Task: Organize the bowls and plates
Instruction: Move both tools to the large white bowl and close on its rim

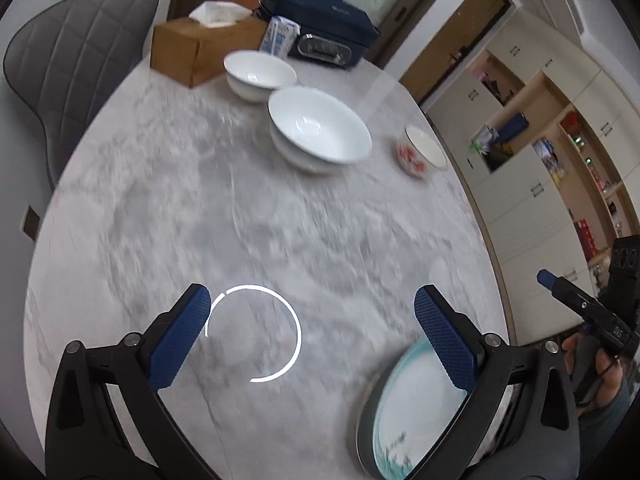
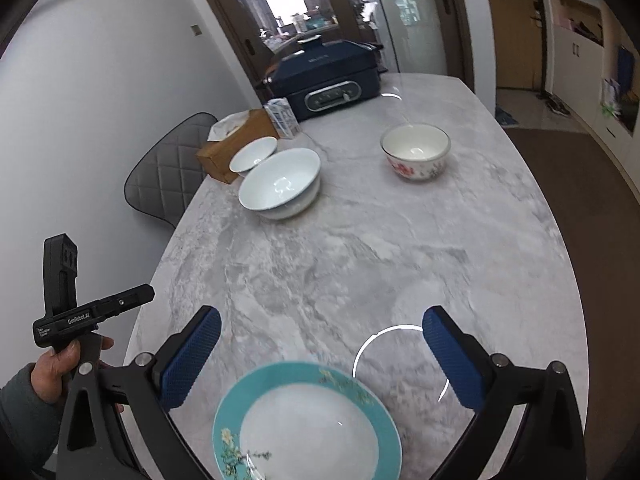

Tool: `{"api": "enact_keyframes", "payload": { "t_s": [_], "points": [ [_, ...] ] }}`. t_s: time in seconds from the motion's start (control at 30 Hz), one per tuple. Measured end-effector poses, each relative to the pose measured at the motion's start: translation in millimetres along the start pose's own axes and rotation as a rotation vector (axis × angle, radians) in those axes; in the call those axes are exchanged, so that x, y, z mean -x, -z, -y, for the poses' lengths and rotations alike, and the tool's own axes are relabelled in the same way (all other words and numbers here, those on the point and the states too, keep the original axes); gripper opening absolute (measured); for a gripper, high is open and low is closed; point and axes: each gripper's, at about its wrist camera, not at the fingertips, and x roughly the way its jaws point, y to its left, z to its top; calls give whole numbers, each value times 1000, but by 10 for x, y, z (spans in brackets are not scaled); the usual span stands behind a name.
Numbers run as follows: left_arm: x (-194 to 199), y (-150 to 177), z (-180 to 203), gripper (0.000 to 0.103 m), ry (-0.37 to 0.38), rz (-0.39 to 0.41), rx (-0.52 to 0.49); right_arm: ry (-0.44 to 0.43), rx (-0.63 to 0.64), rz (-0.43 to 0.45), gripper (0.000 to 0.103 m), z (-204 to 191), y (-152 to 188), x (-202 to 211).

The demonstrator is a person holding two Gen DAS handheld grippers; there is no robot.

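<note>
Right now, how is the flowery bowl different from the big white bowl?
The flowery bowl has red flowers painted on its outside; the big white bowl is plain. The flowery bowl is smaller and narrower; the big white bowl is wide. The flowery bowl stands alone, while the big white bowl seems to sit nested in another bowl. Both stand upright and look empty on the marble table.

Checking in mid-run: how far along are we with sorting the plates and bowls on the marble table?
Done, by the look of it: two stacks of white bowls and sit nested by the tissue box. In hand: nothing; the left tongs and right tongs are both open and empty above the teal-rimmed plate. Left: the floral bowl stands alone and apart.
</note>
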Motion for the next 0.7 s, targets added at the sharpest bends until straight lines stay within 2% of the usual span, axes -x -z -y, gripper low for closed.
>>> {"api": "enact_keyframes", "payload": {
  "t_s": [0.1,0.2,0.3,0.37,0.53,0.7],
  "points": [
    [-200,-378,-50,103,-22,-14,39,-93,47,26,103,-87,-389,-391],
    [-471,-754,-61,103,-80,-29,51,-95,52,-39,103,-98,-806,-901],
    [-768,-1094,-47,103,-168,-21,7,-134,-23,-84,103,0,-1181,-1350],
    [-948,-1277,-86,103,-198,-18,12,-131,-30,-106,103,21,-1380,-1610],
    [-1376,-1555,-173,103,-241,-48,16,-125,-7,-134,101,52,-1602,-2051],
    [-1776,-1665,-208,103,-239,-108,21,-106,-12,-186,86,93,-1688,-2419]
  ]
}}
